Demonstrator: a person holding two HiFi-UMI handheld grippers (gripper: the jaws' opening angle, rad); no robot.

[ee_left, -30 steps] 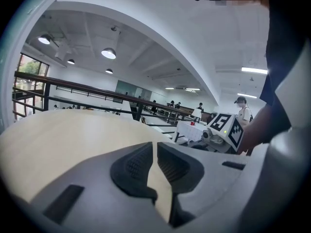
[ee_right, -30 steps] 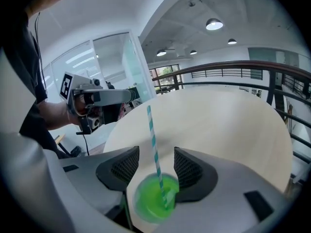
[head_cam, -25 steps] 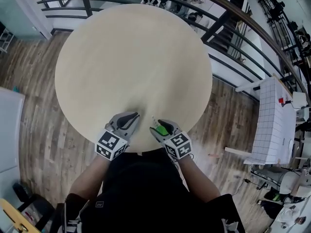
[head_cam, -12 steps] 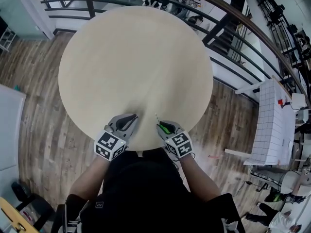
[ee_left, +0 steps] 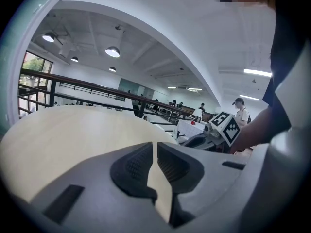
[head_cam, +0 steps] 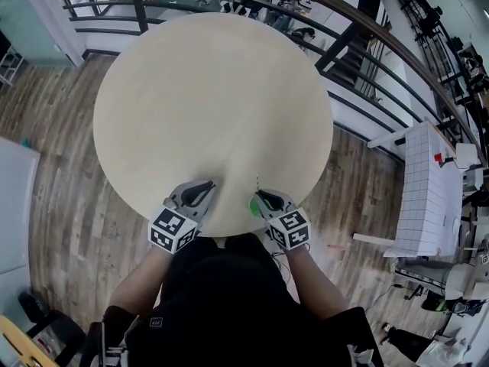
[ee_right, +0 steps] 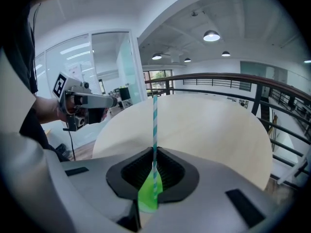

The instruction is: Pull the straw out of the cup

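Observation:
A teal-and-white striped straw stands upright between my right gripper's jaws, which are closing and press on it. Below the jaws shows a green cup, mostly hidden. In the head view the right gripper sits at the near edge of the round wooden table, with the thin straw rising from it and a bit of the green cup beside it. My left gripper rests a little to the left, its jaws together with nothing between them.
A dark metal railing curves behind the table, above a lower floor. Wood flooring surrounds the table. A white gridded table stands at the right. Several people stand far off in the left gripper view.
The right gripper's jaws have come together on the straw, and the gripper has shifted slightly right along the table edge. The left gripper has hardly moved.

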